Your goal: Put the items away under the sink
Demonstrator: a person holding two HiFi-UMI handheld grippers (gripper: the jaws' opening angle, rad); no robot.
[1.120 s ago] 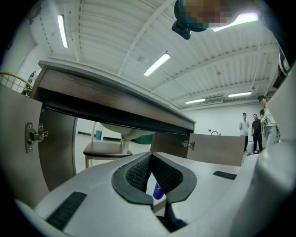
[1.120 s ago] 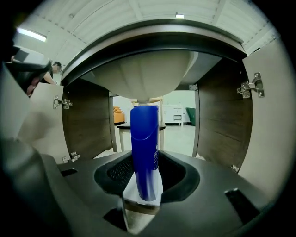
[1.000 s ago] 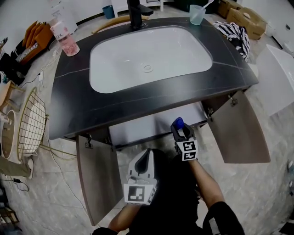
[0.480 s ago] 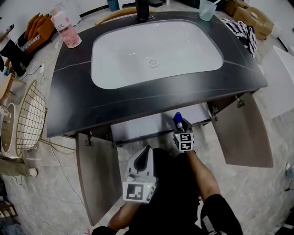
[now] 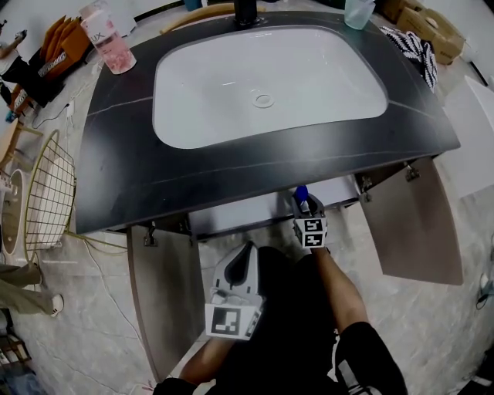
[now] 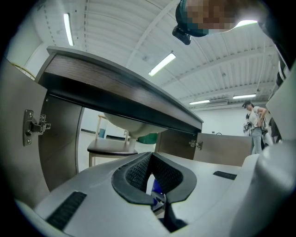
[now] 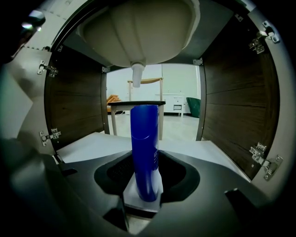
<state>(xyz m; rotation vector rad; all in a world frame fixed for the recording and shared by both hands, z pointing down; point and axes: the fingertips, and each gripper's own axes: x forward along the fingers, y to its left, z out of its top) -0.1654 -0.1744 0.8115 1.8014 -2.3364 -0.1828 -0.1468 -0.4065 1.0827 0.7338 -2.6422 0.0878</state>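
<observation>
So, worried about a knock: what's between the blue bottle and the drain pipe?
Nothing: in the right gripper view, bare space separates the blue bottle from the drain pipe.

A sink counter (image 5: 123,158) is standing alone in a big workroom, and long ceiling lights (image 6: 162,64) are shining overhead.

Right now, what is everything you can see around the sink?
sink basin: one, white, centre
countertop: one, dark grey, around the basin
faucet: one, black, behind the basin
pink bottle: one, pink, countertop's far left
cup: one, teal, right of faucet
patterned cloth: one, black and white, by countertop's right corner
wire basket: one, pale, floor at left
cabinet doors: two, brown, open
blue bottle: one, blue, held between the doors
right gripper: one, dark, shut on blue bottle
left gripper: one, white, shut, empty
</observation>
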